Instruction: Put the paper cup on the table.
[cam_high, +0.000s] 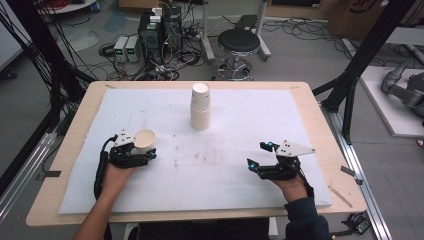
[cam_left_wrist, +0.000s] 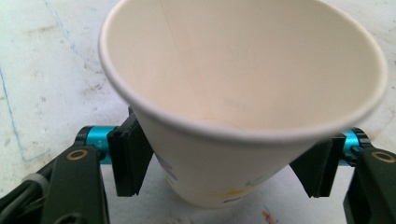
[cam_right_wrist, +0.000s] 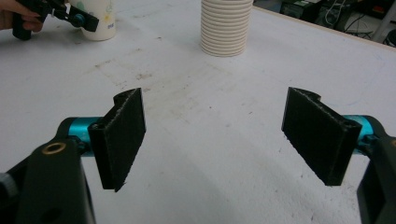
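The left tool (cam_high: 145, 152) is gripping a paper cup (cam_high: 145, 140) between its jaws, low on the cup's sides, holding it upright at the worktop's (cam_high: 225, 185) left front. The right tool (cam_high: 261, 156) is resting spread wide and holding nothing, the hand (cam_high: 292, 187) behind it at the right front, well apart from the cup. A cup stack (cam_high: 200, 106) is standing farther back, near the middle.

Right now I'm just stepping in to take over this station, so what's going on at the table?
A person at the table holds a gripper in each hand. The left gripper has its jaws on either side of a single paper cup, which stands upright on the white mat. The right gripper is open and empty above the mat. A stack of paper cups stands farther back, near the middle.
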